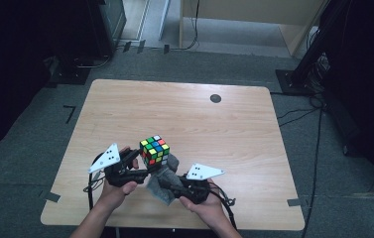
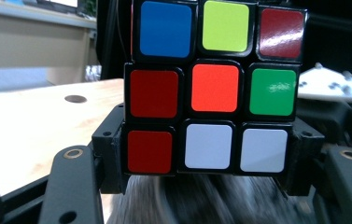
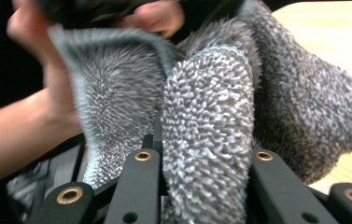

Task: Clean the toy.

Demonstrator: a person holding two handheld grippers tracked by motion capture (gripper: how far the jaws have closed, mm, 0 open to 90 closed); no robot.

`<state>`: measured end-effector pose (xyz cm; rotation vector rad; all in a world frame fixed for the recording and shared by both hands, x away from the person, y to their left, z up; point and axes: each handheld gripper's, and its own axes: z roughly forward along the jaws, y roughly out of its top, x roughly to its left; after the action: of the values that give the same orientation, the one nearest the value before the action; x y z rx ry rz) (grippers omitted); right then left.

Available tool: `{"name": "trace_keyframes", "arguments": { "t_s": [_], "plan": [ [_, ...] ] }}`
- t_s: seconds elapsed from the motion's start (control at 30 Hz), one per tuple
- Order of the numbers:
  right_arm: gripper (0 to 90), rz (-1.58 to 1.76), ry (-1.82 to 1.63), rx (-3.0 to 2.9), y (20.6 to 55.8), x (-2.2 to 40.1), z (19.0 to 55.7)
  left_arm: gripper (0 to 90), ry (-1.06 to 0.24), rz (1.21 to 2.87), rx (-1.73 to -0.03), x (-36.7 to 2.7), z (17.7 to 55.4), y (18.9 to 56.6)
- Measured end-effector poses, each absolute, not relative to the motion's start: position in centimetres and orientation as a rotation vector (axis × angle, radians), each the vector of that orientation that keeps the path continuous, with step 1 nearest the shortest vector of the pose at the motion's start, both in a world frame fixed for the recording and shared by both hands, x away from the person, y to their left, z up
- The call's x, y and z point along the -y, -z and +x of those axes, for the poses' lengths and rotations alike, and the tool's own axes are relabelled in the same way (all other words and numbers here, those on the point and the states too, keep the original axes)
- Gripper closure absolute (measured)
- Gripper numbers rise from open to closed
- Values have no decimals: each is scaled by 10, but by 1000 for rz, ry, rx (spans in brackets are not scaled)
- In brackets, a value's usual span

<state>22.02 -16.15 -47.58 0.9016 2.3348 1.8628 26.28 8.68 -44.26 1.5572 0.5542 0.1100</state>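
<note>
Here the puzzle cube (image 1: 155,150) sits clamped between the jaws of the left gripper (image 1: 136,157), raised a little off the table (image 1: 184,119) near the middle of its near edge; in the left gripper view the two black jaws press on the bottom row of the cube (image 2: 214,88), one on each side, so this claw grips the cube firmly. Just beside and partly beneath it hangs a grey fluffy cloth (image 1: 163,181), and the right gripper (image 1: 167,184) is closed tight on a fold of that cloth (image 3: 206,140), as the right gripper view shows, with pile bulging up between its jaws. The work in hand looks like wiping the cube with the cloth. To do it well, I judge the left hand (image 1: 117,188) should keep the cube steady and square, offering one face at a time, while the right hand (image 1: 202,206) draws the cloth flat across the stickers rather than dabbing with a bunched lump; the grip on the bottom row alone leaves the upper layers free to twist, so pressure should stay light. Counting: one cube, one cloth, two grippers, two hands, one table, and one small dark round mark (image 1: 216,98) toward the table's far right corner.
</note>
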Motion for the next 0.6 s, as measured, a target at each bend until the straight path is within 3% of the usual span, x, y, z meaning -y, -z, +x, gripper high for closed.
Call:
{"name": "trace_keyframes", "arguments": {
  "t_s": [0.17,0.43,0.6],
  "plan": [
    [757,904,-1941,-2252,470,159,217,343,-117,1607,-514,-77,258,444],
    [778,1297,-1968,-1907,477,209,237,343,-106,1576,-520,-83,259,440],
    [772,1147,-1942,-2059,476,189,231,343,-98,1581,-519,-80,259,442]
  ]
}}
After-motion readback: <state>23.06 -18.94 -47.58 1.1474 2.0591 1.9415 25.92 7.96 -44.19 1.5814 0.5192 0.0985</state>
